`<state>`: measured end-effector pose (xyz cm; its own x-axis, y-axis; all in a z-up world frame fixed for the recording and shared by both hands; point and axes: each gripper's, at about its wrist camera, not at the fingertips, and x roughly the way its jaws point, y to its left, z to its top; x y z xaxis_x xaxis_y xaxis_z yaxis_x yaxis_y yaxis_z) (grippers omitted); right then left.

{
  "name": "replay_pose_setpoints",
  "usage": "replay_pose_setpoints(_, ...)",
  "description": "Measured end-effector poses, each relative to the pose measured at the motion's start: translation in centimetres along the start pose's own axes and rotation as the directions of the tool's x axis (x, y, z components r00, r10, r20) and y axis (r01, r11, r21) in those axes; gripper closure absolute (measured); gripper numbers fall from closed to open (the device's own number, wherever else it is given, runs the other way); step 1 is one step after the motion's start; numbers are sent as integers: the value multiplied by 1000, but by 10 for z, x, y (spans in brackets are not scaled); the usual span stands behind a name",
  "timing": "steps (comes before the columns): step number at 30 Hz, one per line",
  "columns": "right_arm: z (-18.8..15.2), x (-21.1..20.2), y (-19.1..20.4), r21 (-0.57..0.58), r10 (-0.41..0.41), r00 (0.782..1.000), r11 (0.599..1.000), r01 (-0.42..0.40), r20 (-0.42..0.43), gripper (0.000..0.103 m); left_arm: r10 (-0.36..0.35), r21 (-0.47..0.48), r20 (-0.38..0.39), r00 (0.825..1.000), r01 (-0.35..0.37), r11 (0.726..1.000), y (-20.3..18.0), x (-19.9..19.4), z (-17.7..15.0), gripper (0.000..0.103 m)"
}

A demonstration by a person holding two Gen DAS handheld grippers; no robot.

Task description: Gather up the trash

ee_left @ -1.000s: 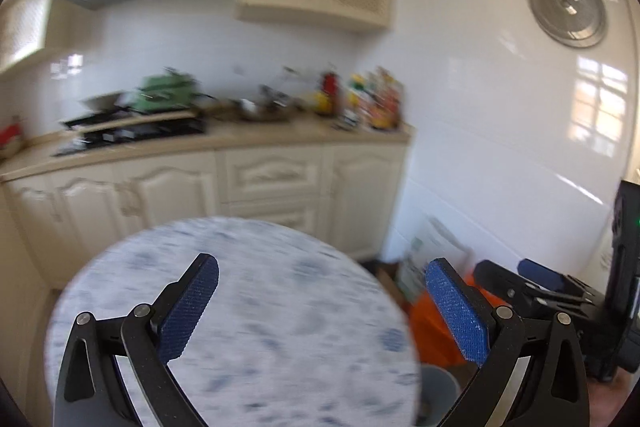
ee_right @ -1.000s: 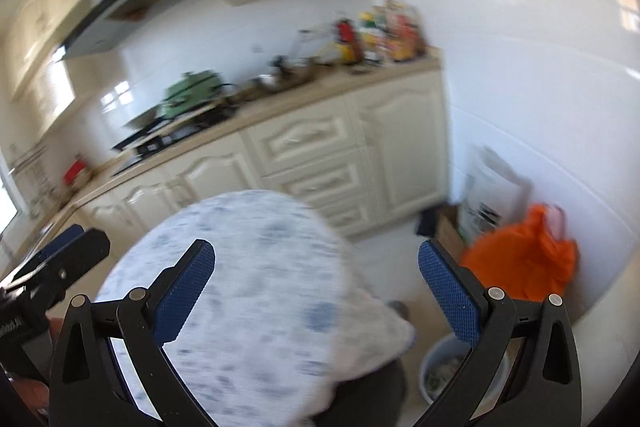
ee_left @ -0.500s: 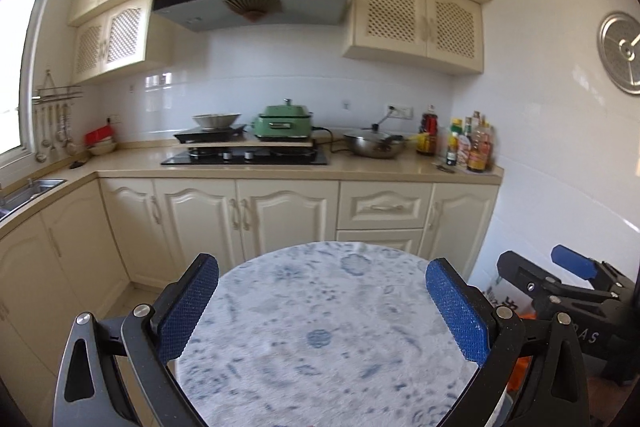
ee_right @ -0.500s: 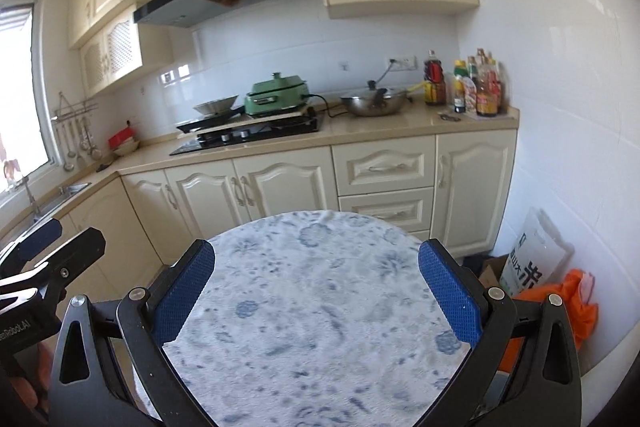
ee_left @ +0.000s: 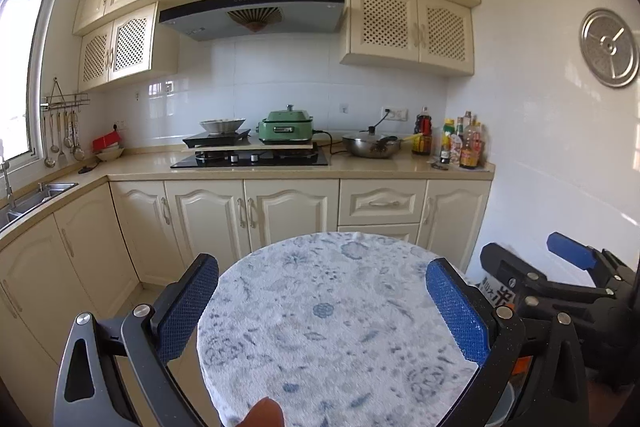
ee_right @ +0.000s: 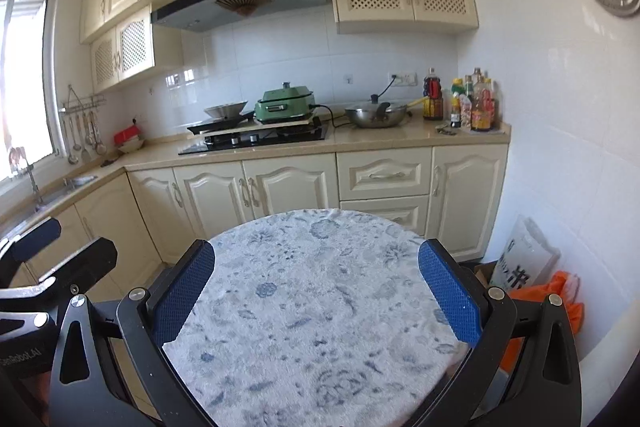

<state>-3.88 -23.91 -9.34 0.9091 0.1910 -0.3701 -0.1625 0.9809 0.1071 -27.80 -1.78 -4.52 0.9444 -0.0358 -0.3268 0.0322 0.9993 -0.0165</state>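
Hovering released over the round table [ee_left: 340, 331]: left gripper [ee_left: 322, 307] and right gripper [ee_right: 316, 293], both gaping, pads spanning its edges.

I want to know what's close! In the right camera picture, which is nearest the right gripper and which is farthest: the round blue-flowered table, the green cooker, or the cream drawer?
From the right gripper:
1. Round blue-flowered table, right beneath the fingers.
2. Cream drawer, beyond the table, slightly right.
3. Green cooker, on the counter by the back wall.

Round table [ee_left: 340, 327] before counter [ee_left: 380, 169], hob [ee_left: 252, 159] left of wok [ee_left: 370, 146], bottles [ee_left: 460, 145] rightmost
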Motion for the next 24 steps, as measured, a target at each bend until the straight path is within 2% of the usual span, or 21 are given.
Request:
replay_pose_setpoints(11,-2,-31,-3,22,-21,999,1000,20,44,0,5,-17,27,1000,-5,1000,-13,-35,-10,1)
replay_pose_setpoints(24,-5,-32,-5,38,-18,999,999,16,38,0,-26,-33,0,1000,26,999,-20,-31,-4,1)
